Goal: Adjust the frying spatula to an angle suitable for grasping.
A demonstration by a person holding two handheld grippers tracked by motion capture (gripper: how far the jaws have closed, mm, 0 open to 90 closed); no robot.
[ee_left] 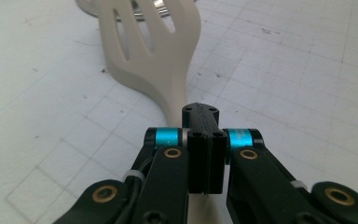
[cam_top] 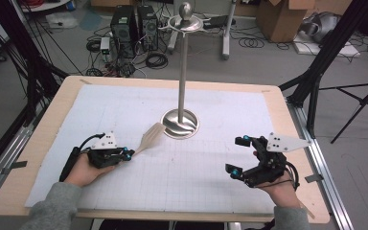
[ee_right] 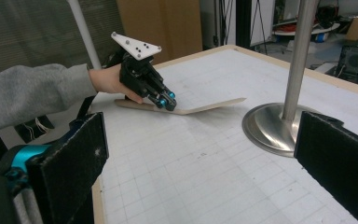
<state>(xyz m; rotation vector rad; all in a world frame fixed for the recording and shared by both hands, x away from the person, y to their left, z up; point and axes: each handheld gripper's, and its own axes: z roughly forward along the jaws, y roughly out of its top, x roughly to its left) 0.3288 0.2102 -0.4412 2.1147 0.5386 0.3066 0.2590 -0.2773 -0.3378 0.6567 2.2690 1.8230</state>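
A pale slotted spatula [cam_top: 149, 136] lies low over the white grid mat [cam_top: 124, 110], its head pointing toward the stand's base. My left gripper [cam_top: 126, 155] is shut on its handle just behind the head. In the left gripper view the jaws [ee_left: 205, 140] meet on the narrow handle, with the slotted head [ee_left: 154, 42] beyond them. The right gripper view shows that gripper [ee_right: 166, 99] and the spatula [ee_right: 209, 107] from the side. My right gripper [cam_top: 237, 155] rests at the right of the mat, open and empty, its black pads [ee_right: 70, 163] far apart.
A steel stand rises from a round base [cam_top: 180, 123] at mid table, with a tall pole [cam_top: 182, 72] and a ringed top with a ball [cam_top: 186, 19]. Tripod legs [cam_top: 316, 72], cables and boxes stand on the floor beyond the wooden table edge [cam_top: 292, 124].
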